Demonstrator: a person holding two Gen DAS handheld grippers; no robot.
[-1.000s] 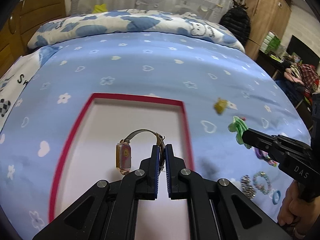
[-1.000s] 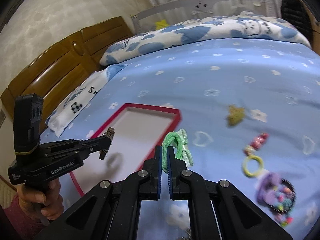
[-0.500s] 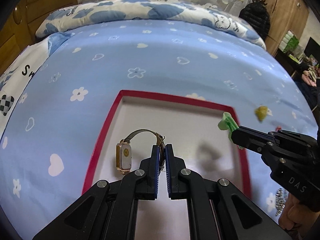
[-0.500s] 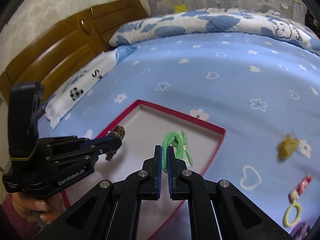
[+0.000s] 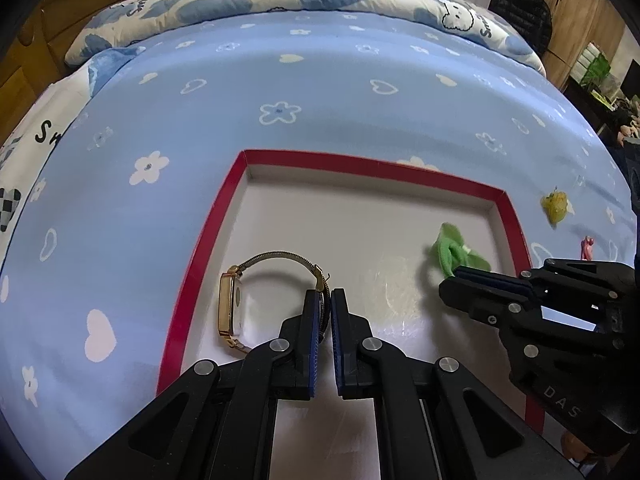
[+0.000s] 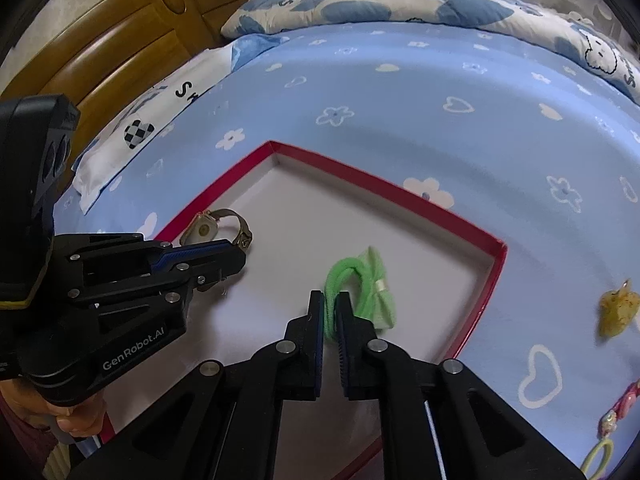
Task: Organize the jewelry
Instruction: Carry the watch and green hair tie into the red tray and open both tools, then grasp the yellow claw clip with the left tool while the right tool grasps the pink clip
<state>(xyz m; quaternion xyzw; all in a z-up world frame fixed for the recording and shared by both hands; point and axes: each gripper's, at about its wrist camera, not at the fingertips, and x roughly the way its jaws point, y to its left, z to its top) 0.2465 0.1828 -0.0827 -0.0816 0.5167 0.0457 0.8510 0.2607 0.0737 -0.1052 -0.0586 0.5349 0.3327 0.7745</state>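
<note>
Holding two things over the red box [image 5: 192,276], we now have both grippers above its white floor. A second ago the right gripper [image 6: 329,312] was out over the blue bed sheet [image 5: 280,80], past the box's edge; now it sits inside the rim. The left gripper [image 5: 327,308] was already over the box and has come lower, so the box looks bigger in its view.

Our left jaws are shut tight on the thin band of the gold watch [image 5: 232,308]. The watch sticks out to the left of those jaws, with its square face on edge, close to the box floor; we cannot tell if it touches.

Our right jaws have just been opening a tiny bit, and the green hair tie [image 6: 360,284] is between them. The pads are close on its cord. The rest of the hair tie lies just ahead and to the right of these jaws, down near the box floor.

A yellow clip [image 6: 618,310] lies on the sheet, well to the right of the right jaws, outside the box.
</note>
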